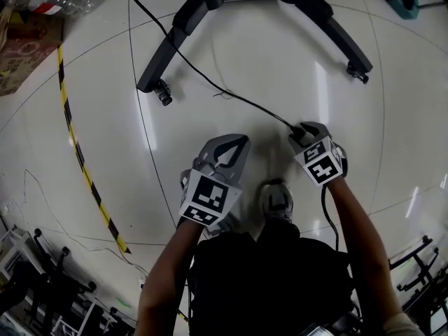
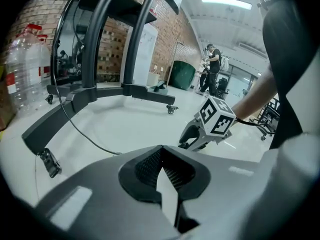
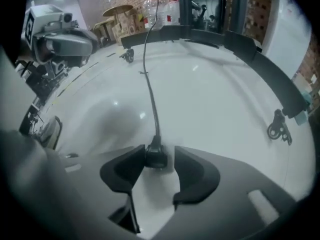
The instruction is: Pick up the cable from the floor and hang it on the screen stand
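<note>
Two claws sit low over the pale floor (image 1: 266,61), and as I read it they have different jobs. My right claw (image 1: 303,131) points steeply down with its jaws apart, straddling the plug (image 3: 156,156) at the loose end of the black cable (image 1: 210,82). The plug lies nearer one pad, with a gap showing on the other side, so nothing is clamped yet. I judge the end is the chosen spot because it is thicker than the cord and gives the pads something to bite. The cable lies flat on the floor, running from that plug toward the dark legs of the screen stand (image 1: 175,30), which stands just ahead. My left claw (image 2: 161,149) is closed on nothing and held beside the right, likely kept clear until the cord needs a second hold for hanging.
</note>
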### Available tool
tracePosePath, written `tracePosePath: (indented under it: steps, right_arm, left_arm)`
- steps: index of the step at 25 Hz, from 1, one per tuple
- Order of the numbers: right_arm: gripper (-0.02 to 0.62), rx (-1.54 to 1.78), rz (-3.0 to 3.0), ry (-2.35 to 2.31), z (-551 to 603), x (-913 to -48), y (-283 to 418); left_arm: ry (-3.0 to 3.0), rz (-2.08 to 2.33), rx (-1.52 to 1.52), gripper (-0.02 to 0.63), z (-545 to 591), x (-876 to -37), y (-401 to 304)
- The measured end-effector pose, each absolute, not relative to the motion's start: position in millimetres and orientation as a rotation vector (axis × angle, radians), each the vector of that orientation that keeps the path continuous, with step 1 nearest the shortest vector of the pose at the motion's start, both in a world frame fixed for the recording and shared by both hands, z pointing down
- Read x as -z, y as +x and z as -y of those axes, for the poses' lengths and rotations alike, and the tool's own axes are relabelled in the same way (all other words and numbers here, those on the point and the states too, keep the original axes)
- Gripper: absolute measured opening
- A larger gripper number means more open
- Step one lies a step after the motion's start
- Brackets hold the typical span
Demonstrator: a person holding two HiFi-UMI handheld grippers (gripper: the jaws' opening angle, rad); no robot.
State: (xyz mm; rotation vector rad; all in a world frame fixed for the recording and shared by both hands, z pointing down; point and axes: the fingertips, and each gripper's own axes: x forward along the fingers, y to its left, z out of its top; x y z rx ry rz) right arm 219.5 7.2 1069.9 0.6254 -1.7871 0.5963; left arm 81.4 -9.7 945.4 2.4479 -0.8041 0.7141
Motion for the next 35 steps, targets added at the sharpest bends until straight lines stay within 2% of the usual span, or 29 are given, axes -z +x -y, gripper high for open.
tracePosePath:
  steps: [2, 8, 16, 19, 26, 29, 35]
  right_arm:
    - [0.138, -0.602, 1.778, 0.627, -7.8, -1069.9, 220.5]
    - [0.135, -0.835, 1.879, 0.657, -11.9, -1027.2, 207.8]
    - [0.135, -1.410, 2.012, 0.535, -30.5, -896.7, 136.9]
    - [0.135, -1.517, 2.000, 0.469, -39.3, -841.6, 114.4]
    - [0.135, -1.352, 2.143, 0.370, -37.9, -695.6, 71.8]
    - [0.135, -1.254, 2.257, 0.321, -24.0, -619.9, 45.4]
    - [0.135, -1.263, 2.434, 0.251, 7.5, -478.8, -0.9]
  left_arm:
    - [2.429, 0.794, -0.709, 0.018, 6.3, -948.6, 79.7]
    - [2.354, 0.843, -0.642, 0.018, 1.2, -938.7, 65.8]
    - [2.209, 0.921, -0.586, 0.018, -18.0, -878.1, 24.0]
    - [2.157, 0.935, -0.582, 0.018, -33.3, -841.5, 11.1]
    - [2.119, 1.071, -0.511, 0.018, -40.0, -708.3, -23.2]
    - [2.138, 1.184, -0.431, 0.018, -24.0, -631.7, -40.5]
    - [2.240, 1.384, -0.298, 0.018, 12.4, -475.3, -71.2]
